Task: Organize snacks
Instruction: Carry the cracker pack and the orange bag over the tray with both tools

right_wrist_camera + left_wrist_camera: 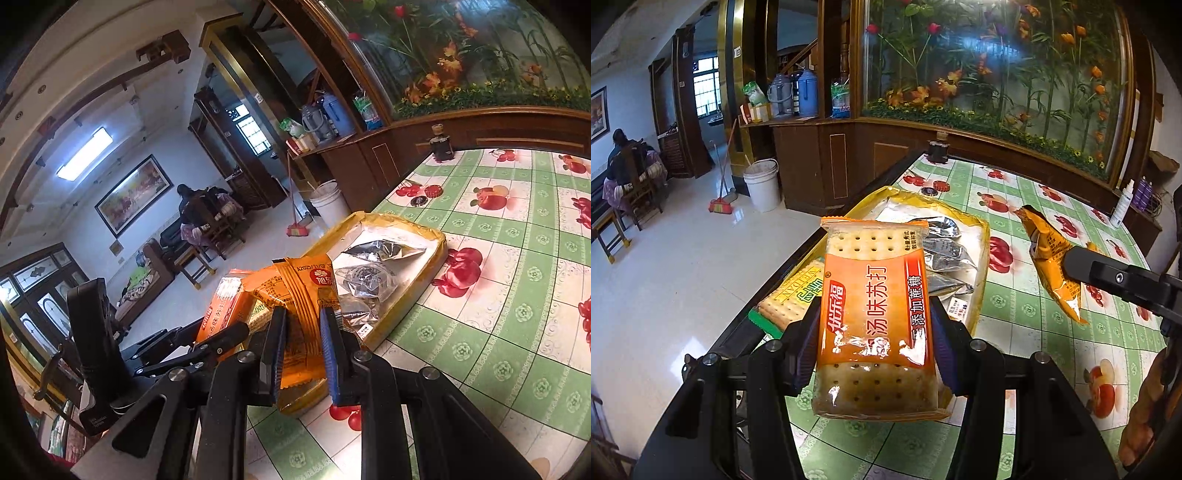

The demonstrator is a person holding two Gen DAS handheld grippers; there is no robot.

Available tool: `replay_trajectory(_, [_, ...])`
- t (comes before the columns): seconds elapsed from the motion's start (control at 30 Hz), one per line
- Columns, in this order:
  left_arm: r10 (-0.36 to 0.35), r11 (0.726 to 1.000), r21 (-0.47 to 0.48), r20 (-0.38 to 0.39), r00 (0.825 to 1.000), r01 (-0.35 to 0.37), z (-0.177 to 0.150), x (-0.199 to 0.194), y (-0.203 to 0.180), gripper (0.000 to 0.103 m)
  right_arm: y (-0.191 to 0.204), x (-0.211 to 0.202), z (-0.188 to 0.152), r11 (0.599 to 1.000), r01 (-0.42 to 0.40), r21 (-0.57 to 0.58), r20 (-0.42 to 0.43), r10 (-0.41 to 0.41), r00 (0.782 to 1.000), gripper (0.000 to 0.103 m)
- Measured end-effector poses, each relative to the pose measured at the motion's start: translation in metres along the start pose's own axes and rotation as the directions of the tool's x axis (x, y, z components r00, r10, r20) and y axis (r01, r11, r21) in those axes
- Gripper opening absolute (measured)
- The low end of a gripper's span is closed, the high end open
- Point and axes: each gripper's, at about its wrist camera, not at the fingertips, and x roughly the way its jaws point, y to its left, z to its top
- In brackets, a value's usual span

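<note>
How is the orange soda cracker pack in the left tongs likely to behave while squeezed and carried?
The cracker pack probably stays stiff, since stacked crackers fill it. Its glossy film may slip between the left tongs. Hard squeezing could crack the crackers.

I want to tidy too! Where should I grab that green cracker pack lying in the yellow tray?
Grip the green cracker pack across its short width, near the middle, like the left tool holds the orange cracker pack. It looks to lie flat in the yellow tray, near the table's edge, so come from above. The flat, stiff shape suits pinching the two long sides.
</note>
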Motion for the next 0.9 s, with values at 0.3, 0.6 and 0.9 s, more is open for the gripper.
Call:
replay_trajectory(0.3, [0.011, 1.0, -0.029, -0.029, 1.0, -0.012, -0.001, 0.014, 0.015, 0.052, -0.012, 0.025, 0.0, 0.999, 0.004, 0.034, -0.035, -0.003, 0.999, 0.018])
replay_trajectory(0.6, [0.026, 0.999, -0.03, -0.049, 0.998, -0.028, 0.0, 0.024, 0.016, 0.053, -0.005, 0.052, 0.002, 1.0, -0.01, 0.023, -0.05, 0.011, 0.999, 0.018])
replay_trajectory(0.9, [0.018, 1.0, -0.019, -0.061, 0.998, -0.02, 0.004, 0.035, 0.014, 0.053, -0.022, 0.055, 0.004, 0.999, 0.015, 0.049, -0.032, -0.013, 0.999, 0.018])
